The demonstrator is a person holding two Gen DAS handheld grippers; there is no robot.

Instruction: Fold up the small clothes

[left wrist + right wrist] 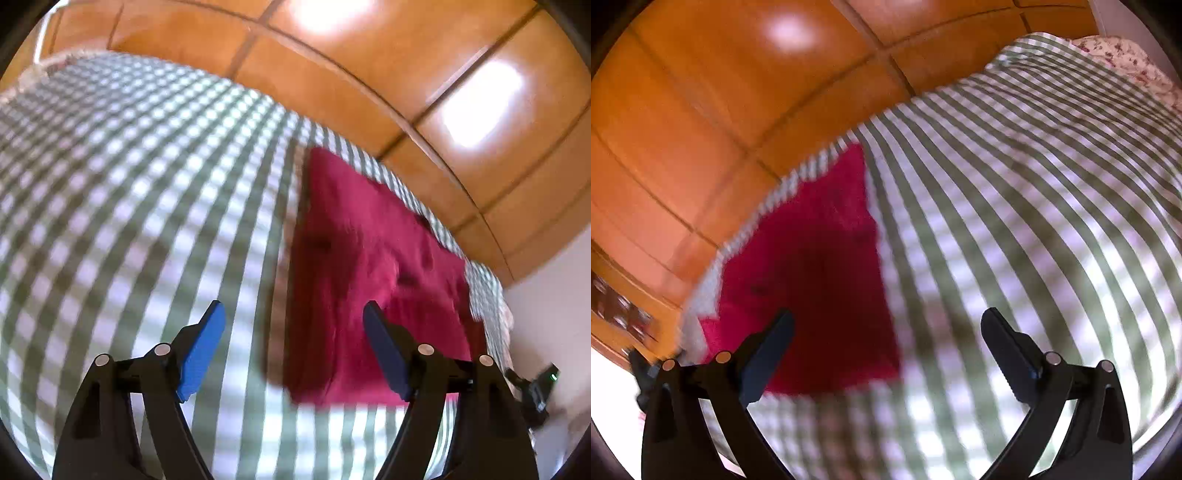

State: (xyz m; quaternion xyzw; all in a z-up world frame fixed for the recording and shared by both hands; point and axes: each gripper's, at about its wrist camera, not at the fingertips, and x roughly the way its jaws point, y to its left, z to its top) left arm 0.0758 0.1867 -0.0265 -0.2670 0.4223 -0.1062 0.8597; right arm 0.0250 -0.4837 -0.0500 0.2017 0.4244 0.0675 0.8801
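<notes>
Left wrist view, left to right: green-and-white checked bedspread (129,184) fills the left half. The left gripper (294,321) sits over bare checks, jaws wide apart, nothing between the blue pads (201,350). The red garment (369,266) lies flat on the bed, right of centre, its far edge close to the bed edge, orange wood panelling (369,55) beyond. It looks already folded into a rough rectangle, judging by the straight edges. A dark device with a green light (541,387) shows at far right; I take it for the other gripper.

Right wrist view: the same red garment (812,266) is at left, and the right gripper (886,325) is spread wide and empty, with the garment's near right corner between the jaws but no pad touching it. Checked bedspread (1034,221) to the right, a floral fabric (1119,55) at the far end.

Risks from here:
- Both frames are motion-blurred, so the garment edges are hard to locate. A pinch aimed off blurred edges could miss.
- Soft bed: a downward pinch could catch the bedspread along with the garment, or only the top layer, and undo the fold.
- Garment sits near the bed edge, so a drag that way could slide it off.
- The two grippers are close together around the garment; converging on one corner risks a clash.
- If the two sides lift unevenly, the next fold comes out skewed.
</notes>
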